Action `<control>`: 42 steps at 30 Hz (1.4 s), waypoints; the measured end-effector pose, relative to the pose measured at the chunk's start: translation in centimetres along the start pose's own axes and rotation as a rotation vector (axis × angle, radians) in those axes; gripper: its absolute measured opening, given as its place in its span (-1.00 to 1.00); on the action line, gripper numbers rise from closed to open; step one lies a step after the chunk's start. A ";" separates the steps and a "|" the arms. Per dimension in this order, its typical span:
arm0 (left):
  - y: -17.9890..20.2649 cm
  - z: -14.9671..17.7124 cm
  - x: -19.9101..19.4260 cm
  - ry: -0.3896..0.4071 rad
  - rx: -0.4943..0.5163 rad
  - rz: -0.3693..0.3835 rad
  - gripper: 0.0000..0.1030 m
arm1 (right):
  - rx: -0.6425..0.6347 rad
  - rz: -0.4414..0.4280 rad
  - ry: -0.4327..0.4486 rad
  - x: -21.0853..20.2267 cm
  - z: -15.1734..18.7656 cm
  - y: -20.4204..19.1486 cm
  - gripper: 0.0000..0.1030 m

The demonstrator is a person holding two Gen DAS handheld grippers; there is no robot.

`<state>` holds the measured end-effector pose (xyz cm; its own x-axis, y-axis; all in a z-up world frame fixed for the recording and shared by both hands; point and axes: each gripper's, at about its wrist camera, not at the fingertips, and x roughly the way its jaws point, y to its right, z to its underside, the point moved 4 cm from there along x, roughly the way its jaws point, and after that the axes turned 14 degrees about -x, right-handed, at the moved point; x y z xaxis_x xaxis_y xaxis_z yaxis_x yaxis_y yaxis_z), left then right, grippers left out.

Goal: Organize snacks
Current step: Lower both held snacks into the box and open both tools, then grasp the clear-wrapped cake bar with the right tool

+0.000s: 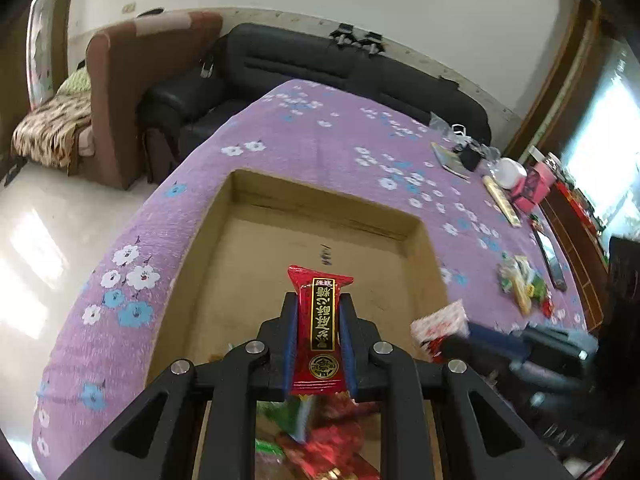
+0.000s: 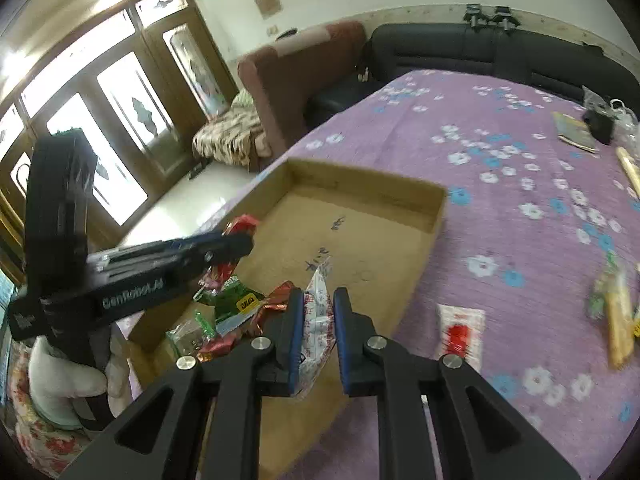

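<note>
My left gripper [image 1: 319, 312] is shut on a red candy packet with gold lettering [image 1: 320, 332] and holds it above the near part of the open cardboard box [image 1: 320, 196]. In the right wrist view the left gripper [image 2: 236, 240] reaches in from the left over the box [image 2: 372, 184] with the red packet [image 2: 240, 224]. My right gripper [image 2: 316, 304] is shut on a white snack packet with red print [image 2: 318, 320] over the box's near side. Several wrappers [image 2: 236, 308] lie in the box's near-left corner.
The box sits on a purple flowered cloth [image 2: 520, 184]. A white and red packet [image 2: 460, 332] and green-yellow snacks [image 2: 616, 312] lie on the cloth to the right. A notebook [image 2: 576, 132], a black object [image 2: 600, 124] and a pink box [image 1: 532, 188] are further back. Sofas stand behind.
</note>
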<state>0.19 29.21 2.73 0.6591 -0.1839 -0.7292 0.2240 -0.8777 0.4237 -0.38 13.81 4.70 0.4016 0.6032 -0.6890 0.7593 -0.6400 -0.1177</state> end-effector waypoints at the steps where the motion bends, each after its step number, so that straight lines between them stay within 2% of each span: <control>1: -0.3 -0.3 0.3 -0.005 -0.010 -0.001 -0.63 | -0.004 0.002 -0.011 0.7 -0.1 -0.2 -0.72; 7: -1.9 -1.4 1.7 -0.022 -0.045 -0.010 -0.63 | 0.006 0.007 -0.059 3.7 -0.6 -0.2 -0.72; 14: -2.4 -1.5 1.9 -0.028 -0.061 -0.002 -0.62 | 0.013 0.009 -0.074 4.7 -0.6 0.0 -0.67; 16: -2.5 -1.6 1.8 -0.032 -0.072 0.021 -0.51 | 0.022 0.003 -0.069 4.8 -0.6 0.0 -0.64; 18: -2.7 -1.7 1.4 -0.029 -0.089 0.042 -0.24 | 0.031 -0.009 -0.061 4.7 -0.7 0.0 -0.53; 22: -2.5 -1.5 -0.2 -0.006 -0.107 0.078 -0.13 | 0.025 0.000 -0.017 3.1 -1.2 0.0 -0.33; 24: -2.2 -1.4 -1.3 0.016 -0.112 0.094 0.18 | 0.025 0.008 0.009 1.9 -1.4 0.2 -0.27; 26: -1.7 -1.2 -2.8 0.055 -0.112 0.107 0.36 | 0.028 0.024 0.038 0.4 -1.5 0.9 -0.16; 28: -1.2 -0.8 -4.3 0.083 -0.134 0.156 0.51 | 0.047 0.065 0.070 -1.5 -1.3 2.2 0.12; 29: -1.0 -0.6 -4.8 0.089 -0.147 0.182 0.58 | 0.059 0.085 0.082 -2.1 -1.0 3.0 0.18; 32: -0.2 0.5 -5.7 0.076 -0.182 0.260 0.61 | 0.116 0.151 0.076 -3.7 0.5 6.3 0.20; 35: 1.4 2.2 -5.8 0.041 -0.171 0.271 0.61 | 0.179 0.175 0.034 -4.1 2.5 8.7 0.19; 42: 6.8 6.1 -6.1 -0.016 0.003 0.274 0.61 | 0.297 0.314 0.037 -6.9 7.3 15.5 0.19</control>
<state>-6.69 21.70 6.77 0.6833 -0.4217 -0.5961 0.0370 -0.7953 0.6051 4.87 -3.74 2.38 0.6117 0.3703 -0.6991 0.4194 -0.9011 -0.1103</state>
